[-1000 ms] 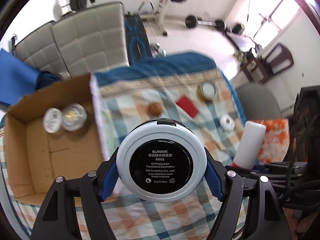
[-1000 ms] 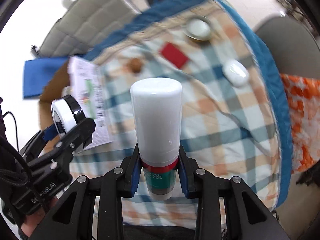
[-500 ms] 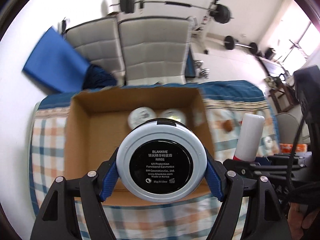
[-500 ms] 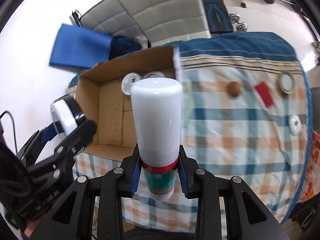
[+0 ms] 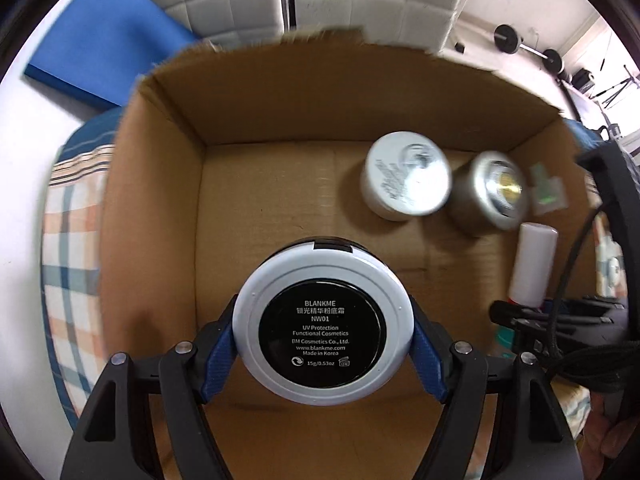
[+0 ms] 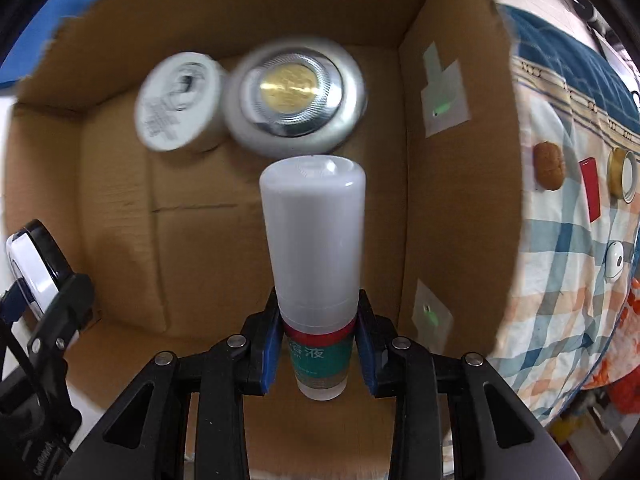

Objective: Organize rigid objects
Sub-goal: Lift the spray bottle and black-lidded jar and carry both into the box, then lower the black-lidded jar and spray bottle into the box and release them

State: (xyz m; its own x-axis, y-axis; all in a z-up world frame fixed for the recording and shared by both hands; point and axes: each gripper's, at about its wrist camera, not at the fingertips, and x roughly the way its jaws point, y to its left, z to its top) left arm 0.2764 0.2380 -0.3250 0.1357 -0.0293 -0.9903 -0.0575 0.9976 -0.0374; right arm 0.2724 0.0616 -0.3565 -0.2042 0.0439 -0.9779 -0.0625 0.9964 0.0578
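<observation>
My left gripper (image 5: 320,344) is shut on a round white cosmetic compact (image 5: 322,322) with a black label, held over the open cardboard box (image 5: 168,184). My right gripper (image 6: 318,344) is shut on a white bottle (image 6: 314,236) with a red and green band, also over the box (image 6: 452,208). The bottle shows at the right of the left wrist view (image 5: 534,264); the compact shows at the left edge of the right wrist view (image 6: 30,264). Inside the box lie a white jar (image 5: 404,176) and a silver jar with a gold centre (image 5: 490,194).
Right of the box, on the checked cloth (image 6: 568,264), lie a brown biscuit-like piece (image 6: 549,166), a red card (image 6: 591,190), a gold-rimmed tin (image 6: 624,174) and a small white case (image 6: 616,266). Padded chairs (image 5: 224,4) and a blue mat (image 5: 104,56) stand behind the box.
Both grippers have moved from over the checked cloth to the left and down, close over the box, each keeping its hold. The box interior now fills both views.
</observation>
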